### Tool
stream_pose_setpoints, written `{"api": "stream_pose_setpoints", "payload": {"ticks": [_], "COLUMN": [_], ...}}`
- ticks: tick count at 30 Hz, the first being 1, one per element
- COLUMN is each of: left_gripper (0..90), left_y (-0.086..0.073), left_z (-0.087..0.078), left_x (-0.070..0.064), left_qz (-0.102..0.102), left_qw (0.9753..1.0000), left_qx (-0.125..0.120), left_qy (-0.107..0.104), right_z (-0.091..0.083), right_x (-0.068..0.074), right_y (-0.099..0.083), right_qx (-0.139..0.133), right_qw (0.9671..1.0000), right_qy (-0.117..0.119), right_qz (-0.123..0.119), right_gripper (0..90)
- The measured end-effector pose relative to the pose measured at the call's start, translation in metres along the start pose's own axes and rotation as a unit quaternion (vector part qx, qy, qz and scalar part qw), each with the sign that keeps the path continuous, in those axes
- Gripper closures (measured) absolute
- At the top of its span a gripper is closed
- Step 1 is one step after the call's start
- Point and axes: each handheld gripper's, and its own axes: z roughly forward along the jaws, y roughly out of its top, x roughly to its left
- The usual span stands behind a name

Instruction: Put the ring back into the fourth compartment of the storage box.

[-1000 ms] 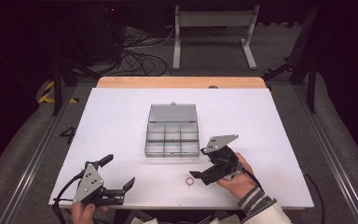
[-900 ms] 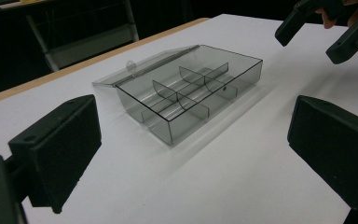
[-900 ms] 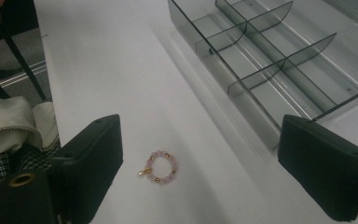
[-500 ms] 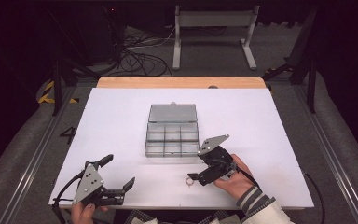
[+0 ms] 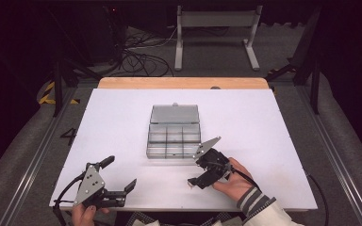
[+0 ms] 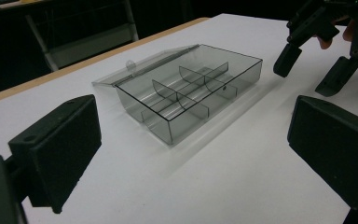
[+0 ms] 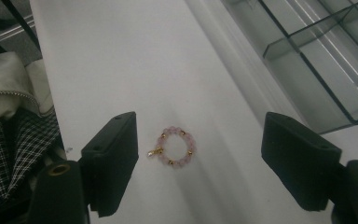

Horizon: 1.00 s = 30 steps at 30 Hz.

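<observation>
A small pink bead bracelet (image 7: 173, 146) with gold spacers lies flat on the white table (image 5: 122, 122). My right gripper (image 7: 207, 158) hovers over it, open, with the bracelet between its jaws but nearer the left one; neither jaw touches it. From above, the right gripper (image 5: 197, 172) is just in front of the box's near right corner and the bracelet (image 5: 189, 185) peeks out at its lower jaw. A clear compartment box (image 5: 174, 134) sits mid-table with its lid folded flat behind. My left gripper (image 5: 119, 174) rests open and empty at the front left.
The box (image 6: 191, 93) has several empty compartments and stands ahead of my left gripper (image 6: 196, 149), with the right gripper (image 6: 307, 60) beyond it. A wooden strip (image 5: 184, 83) borders the table's far edge. Checked fabric (image 7: 9, 140) lies past the front edge.
My right gripper has slid left and toward the front edge, coming down over the bracelet. The left gripper has stayed put.
</observation>
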Motion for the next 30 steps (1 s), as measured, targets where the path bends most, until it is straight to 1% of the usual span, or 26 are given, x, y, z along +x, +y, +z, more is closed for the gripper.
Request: {"api": "stream_pose_setpoints", "payload": {"ticks": [8,11,12,18,20,24,27,30], "left_gripper": [3.1,3.1,3.1,3.1,3.1,3.1,3.1,3.1], "left_y": [0.0,0.0,0.0,0.0,0.0,0.0,0.0,0.0], "left_z": [0.0,0.0,0.0,0.0,0.0,0.0,0.0,0.0], "left_x": [0.0,0.0,0.0,0.001,0.001,0.001,0.001,0.001], "left_qz": [0.003,0.0,0.003,0.003,0.003,0.004,0.003,0.003], "left_qw": [1.0,1.0,1.0,1.0,1.0,1.0,1.0,1.0], "left_qx": [0.001,0.0,0.001,0.001,0.001,0.002,0.001,0.001], "left_qy": [0.001,0.0,0.001,0.001,0.001,0.002,0.002,0.002], "right_z": [0.008,0.011,0.012,0.016,0.018,0.019,0.021,0.022], "right_x": [0.002,0.004,0.004,0.005,0.006,0.007,0.009,0.012], "right_y": [0.002,0.003,0.003,0.005,0.006,0.006,0.006,0.007], "right_qx": [0.025,0.033,0.035,0.049,0.05,0.055,0.059,0.064], "right_qw": [0.9997,0.9994,0.9993,0.9986,0.9986,0.9981,0.9976,0.9964], "right_qy": [0.004,0.004,0.003,0.003,0.0,-0.005,-0.01,-0.025], "right_qz": [-0.007,-0.009,-0.009,-0.02,-0.018,-0.027,-0.035,-0.049], "right_gripper": [33.5,35.7,36.3,39.5,41.1,43.3,48.3,54.5]}}
